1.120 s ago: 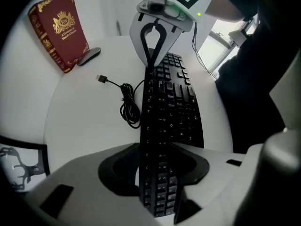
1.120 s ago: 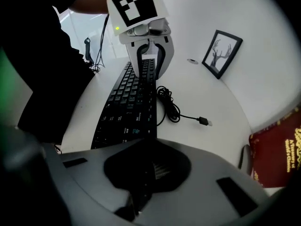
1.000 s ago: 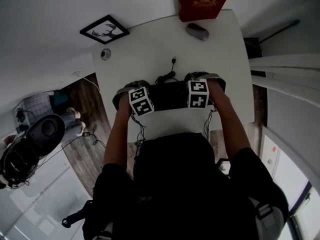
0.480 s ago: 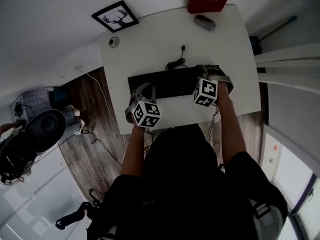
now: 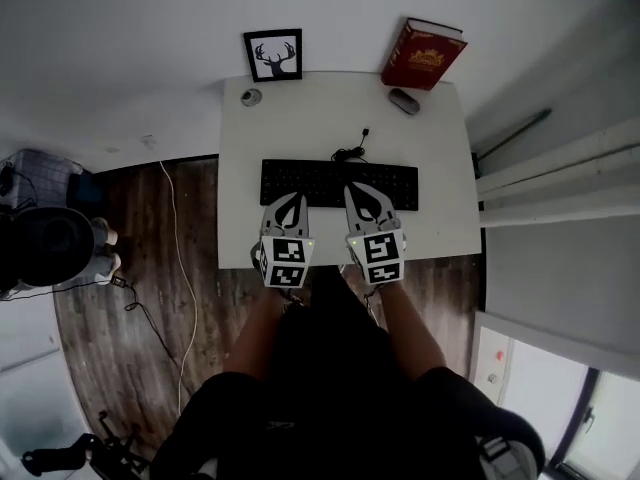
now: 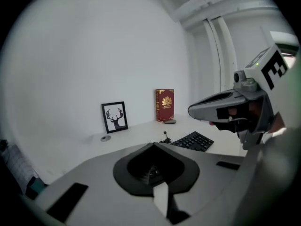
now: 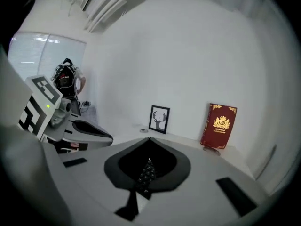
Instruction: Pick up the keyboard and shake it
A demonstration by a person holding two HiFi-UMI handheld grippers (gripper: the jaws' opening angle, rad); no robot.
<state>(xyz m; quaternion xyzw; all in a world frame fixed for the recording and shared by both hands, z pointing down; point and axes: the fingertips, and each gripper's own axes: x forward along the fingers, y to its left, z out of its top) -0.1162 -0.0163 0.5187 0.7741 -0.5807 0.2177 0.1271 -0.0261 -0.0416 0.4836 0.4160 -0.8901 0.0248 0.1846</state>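
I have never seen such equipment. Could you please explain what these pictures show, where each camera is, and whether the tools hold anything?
A person holds a hand tool in each hand: the left gripper and the right gripper. Each has two fingers and a cube with square markers. One picture comes from a camera on the person's head, looking down. The other two come from cameras riding on the grippers, looking along their fingers. On the white table lie a black keyboard, a small grey object, perhaps a mouse, and a small round thing; a framed deer picture and a red book stand at its far edge. Both pairs of fingers are shut and hold nothing.
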